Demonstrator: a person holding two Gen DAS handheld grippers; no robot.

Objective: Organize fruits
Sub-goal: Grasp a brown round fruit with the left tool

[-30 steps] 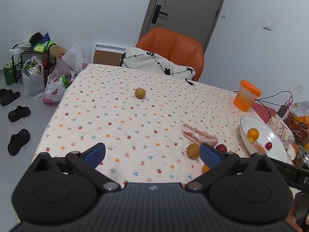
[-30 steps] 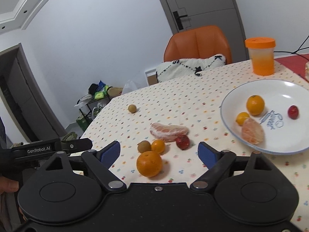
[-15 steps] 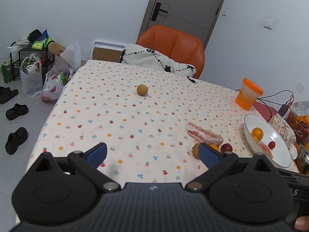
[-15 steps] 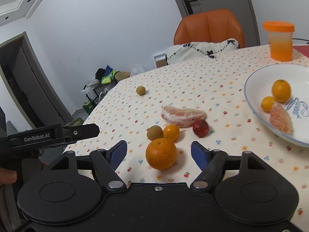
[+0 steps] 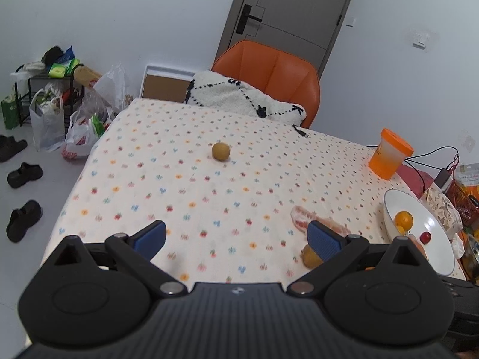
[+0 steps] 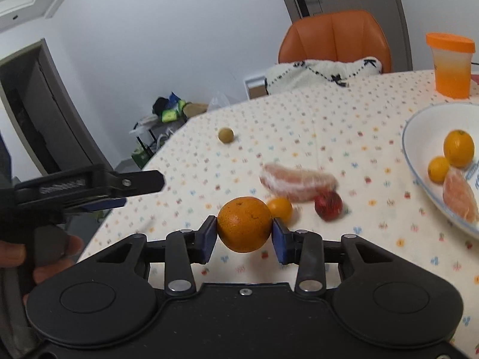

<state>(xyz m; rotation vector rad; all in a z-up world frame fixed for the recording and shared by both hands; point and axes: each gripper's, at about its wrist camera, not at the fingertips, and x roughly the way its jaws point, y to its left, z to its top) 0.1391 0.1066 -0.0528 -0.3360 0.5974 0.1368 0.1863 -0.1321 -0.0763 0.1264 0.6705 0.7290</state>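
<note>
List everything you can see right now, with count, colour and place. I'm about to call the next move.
Large orange: 1, orange, clamped between the right gripper's pads.
Small orange fruit: 1, orange, on the cloth just behind it.
Red fruit: 1, dark red, on the cloth.
Pomelo segment: 1, pink, on the cloth.
Brown round fruits: 2, one mid-table, one behind the left gripper's finger.
Bowl: 1, white, right side; holds two oranges, a peeled segment and a red fruit.
Cup: 1, orange, far right.
Chair: 1, orange, with white cushion.
Tablecloth: 1, cream, dotted.
Left gripper: open, empty.
Right gripper: shut on the orange.
</note>
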